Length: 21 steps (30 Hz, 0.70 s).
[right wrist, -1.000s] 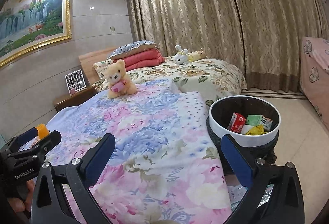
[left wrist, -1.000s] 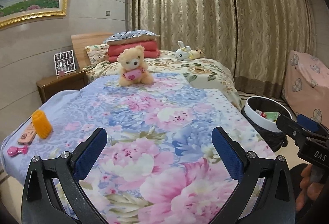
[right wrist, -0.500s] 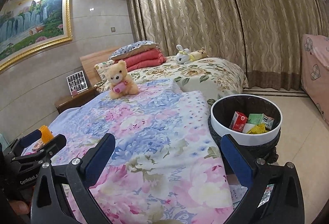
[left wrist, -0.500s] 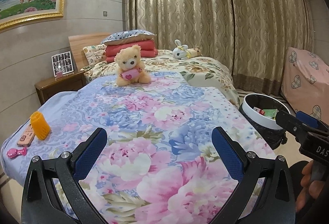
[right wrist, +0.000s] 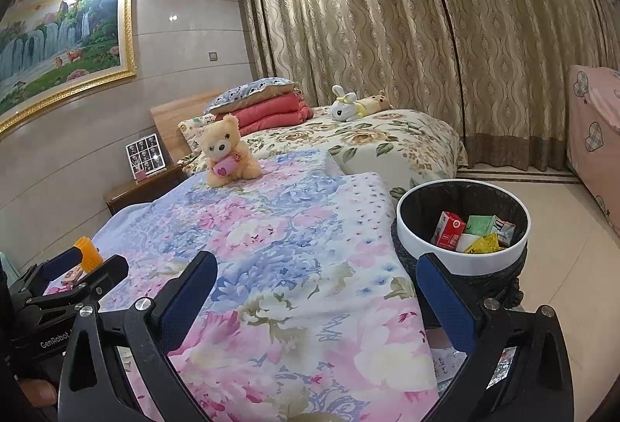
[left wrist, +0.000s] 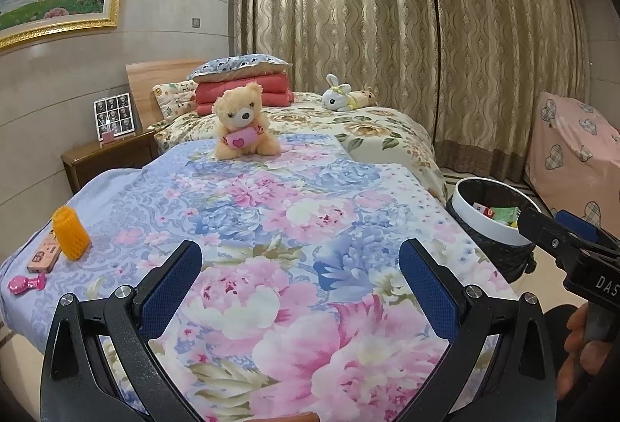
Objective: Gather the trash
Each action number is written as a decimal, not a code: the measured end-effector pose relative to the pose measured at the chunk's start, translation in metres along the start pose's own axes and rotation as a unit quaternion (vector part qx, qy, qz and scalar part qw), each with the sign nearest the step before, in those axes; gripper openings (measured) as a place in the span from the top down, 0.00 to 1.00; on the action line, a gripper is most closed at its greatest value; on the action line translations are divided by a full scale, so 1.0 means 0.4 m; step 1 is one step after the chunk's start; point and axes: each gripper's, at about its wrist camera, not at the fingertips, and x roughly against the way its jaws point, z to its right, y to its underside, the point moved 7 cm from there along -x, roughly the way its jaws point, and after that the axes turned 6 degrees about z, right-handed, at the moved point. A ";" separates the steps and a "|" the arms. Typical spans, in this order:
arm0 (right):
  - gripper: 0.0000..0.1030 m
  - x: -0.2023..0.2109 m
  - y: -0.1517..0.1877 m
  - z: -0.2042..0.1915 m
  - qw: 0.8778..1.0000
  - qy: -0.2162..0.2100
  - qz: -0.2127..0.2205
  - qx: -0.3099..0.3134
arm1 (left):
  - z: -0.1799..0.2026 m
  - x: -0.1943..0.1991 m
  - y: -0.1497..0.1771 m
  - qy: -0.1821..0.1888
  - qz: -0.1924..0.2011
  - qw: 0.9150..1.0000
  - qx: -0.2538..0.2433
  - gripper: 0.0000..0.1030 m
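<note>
The flowered bedspread [left wrist: 271, 228] fills both views. The trash bin [right wrist: 461, 263] stands on the floor just beside the bed, ahead of the right gripper [right wrist: 316, 296] and to its right; it holds a red carton [right wrist: 448, 230] and green packets. Both the right and the left gripper [left wrist: 300, 280] are spread wide and empty. Only the left wrist view shows a pink toy [left wrist: 26, 283] at the bed's left edge.

Both wrist views look forward from low over the foot of the floral bed [left wrist: 271, 212] toward the curtains [left wrist: 387, 46]. The left sits nearer the bed's left edge, the right nearer the bin [right wrist: 461, 259]. They share the teddy bear [right wrist: 226, 166], and each seemingly catches the other tongs at its edge
</note>
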 end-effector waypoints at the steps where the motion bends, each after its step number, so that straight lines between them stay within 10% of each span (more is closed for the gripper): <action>1: 0.00 0.000 0.000 0.000 1.000 0.000 0.000 0.000 | 0.001 0.001 0.000 0.001 0.001 1.000 0.000 0.00; 21: 0.00 0.004 0.003 -0.009 1.000 -0.001 -0.004 0.000 | 0.011 0.007 -0.002 0.014 0.002 1.000 0.005 0.00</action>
